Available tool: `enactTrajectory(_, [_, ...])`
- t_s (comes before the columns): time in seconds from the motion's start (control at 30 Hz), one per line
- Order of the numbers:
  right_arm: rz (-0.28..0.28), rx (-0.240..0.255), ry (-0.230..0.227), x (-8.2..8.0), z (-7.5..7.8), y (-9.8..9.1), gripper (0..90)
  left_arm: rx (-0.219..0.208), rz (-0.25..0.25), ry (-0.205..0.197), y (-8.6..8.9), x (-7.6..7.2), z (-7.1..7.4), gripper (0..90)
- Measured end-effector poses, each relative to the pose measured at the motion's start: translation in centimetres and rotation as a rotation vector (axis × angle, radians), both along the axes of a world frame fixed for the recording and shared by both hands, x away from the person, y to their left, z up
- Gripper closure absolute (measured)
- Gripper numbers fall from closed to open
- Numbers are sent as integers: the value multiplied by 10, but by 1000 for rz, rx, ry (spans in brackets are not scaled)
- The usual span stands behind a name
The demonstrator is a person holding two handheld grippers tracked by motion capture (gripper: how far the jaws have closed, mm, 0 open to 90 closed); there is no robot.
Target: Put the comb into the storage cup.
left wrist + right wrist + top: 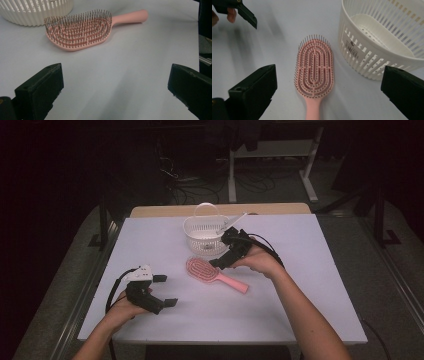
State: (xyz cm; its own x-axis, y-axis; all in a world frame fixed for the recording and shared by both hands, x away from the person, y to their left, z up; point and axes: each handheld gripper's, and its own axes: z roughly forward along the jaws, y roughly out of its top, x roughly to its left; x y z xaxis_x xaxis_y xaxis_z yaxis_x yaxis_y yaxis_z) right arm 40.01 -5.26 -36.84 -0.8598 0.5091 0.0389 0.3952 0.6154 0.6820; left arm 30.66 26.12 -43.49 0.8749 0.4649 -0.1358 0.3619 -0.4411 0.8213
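Observation:
A pink hairbrush (210, 272) lies bristles up on the white table (300, 285), its handle toward the right front. My right gripper (221, 251) hovers open just behind it. In the right gripper view the hairbrush (315, 65) lies between the wide-spread jaws of my right gripper (329, 83), handle nearest. My left gripper (166, 290) is open at the front left with nothing in it, apart from the brush. In the left gripper view my left gripper (115, 87) faces the hairbrush (80, 32) across bare table.
An empty white slatted basket (192, 237) with a hoop handle stands right behind the brush, close to the right gripper; the basket (372, 50) also appears on the right of the right gripper view. Dark floor, cables and desk legs lie beyond the far edge.

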Motion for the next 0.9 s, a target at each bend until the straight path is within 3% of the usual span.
enactTrajectory(0.9, [21, -167, 68, 1, -15, 9, 2, -1, 0, 1, 0, 0, 0, 2])
